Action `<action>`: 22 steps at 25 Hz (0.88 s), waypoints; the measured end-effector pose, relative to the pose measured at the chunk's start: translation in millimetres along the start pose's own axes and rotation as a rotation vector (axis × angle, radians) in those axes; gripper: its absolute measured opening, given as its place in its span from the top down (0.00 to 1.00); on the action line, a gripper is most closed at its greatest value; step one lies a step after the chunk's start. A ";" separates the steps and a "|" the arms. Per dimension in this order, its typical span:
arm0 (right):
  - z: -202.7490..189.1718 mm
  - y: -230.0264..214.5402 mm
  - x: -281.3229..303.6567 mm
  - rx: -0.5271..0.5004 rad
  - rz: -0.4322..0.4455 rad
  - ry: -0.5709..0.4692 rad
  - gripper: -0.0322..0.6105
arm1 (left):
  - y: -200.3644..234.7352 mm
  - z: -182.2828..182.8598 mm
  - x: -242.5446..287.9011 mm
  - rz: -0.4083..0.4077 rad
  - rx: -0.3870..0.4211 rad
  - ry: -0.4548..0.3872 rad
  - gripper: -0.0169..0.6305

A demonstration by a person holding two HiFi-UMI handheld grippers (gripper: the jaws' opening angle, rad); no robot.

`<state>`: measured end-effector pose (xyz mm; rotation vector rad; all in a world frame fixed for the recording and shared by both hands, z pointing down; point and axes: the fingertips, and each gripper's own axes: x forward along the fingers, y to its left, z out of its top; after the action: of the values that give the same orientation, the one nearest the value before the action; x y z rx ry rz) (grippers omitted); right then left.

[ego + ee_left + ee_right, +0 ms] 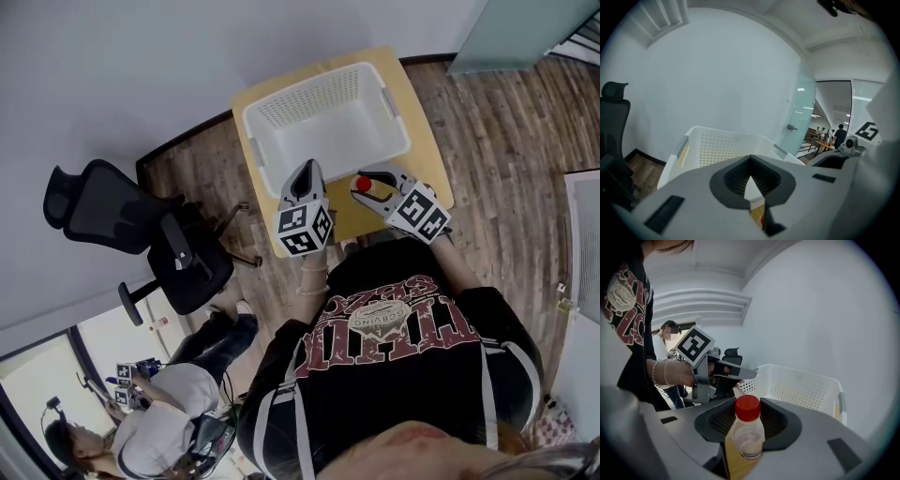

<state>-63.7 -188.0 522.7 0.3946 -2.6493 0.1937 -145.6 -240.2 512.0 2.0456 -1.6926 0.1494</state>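
A small clear bottle with a red cap (746,430) stands upright between the jaws of my right gripper (747,420), which is shut on it. The head view has this bottle (363,185) at the right gripper (368,185), above the table's near edge, just in front of the white perforated basket (314,98). My left gripper (307,171) hovers beside it on the left with its jaws shut and nothing in them. In the left gripper view the jaws (750,161) meet in front of the basket (717,145). The right gripper view has the left gripper (751,374) before the basket (801,387).
The basket fills most of a small wooden table (433,164) set against a white wall. A black office chair (141,234) stands left of the table, and another person (159,427) sits at the lower left. A glass door (801,117) lies beyond the basket.
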 end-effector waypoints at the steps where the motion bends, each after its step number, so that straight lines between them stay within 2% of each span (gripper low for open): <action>1: -1.9 -0.1 1.3 -0.002 -0.002 0.003 0.69 | 0.1 -0.2 0.1 0.000 0.001 0.001 0.91; 22: -35.8 2.1 16.8 -0.012 -0.005 0.042 0.69 | 1.5 0.7 -0.9 0.005 0.011 -0.002 0.91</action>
<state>-63.9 -182.9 561.9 0.3890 -2.6064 0.1829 -147.3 -239.9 511.5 2.0504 -1.7018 0.1582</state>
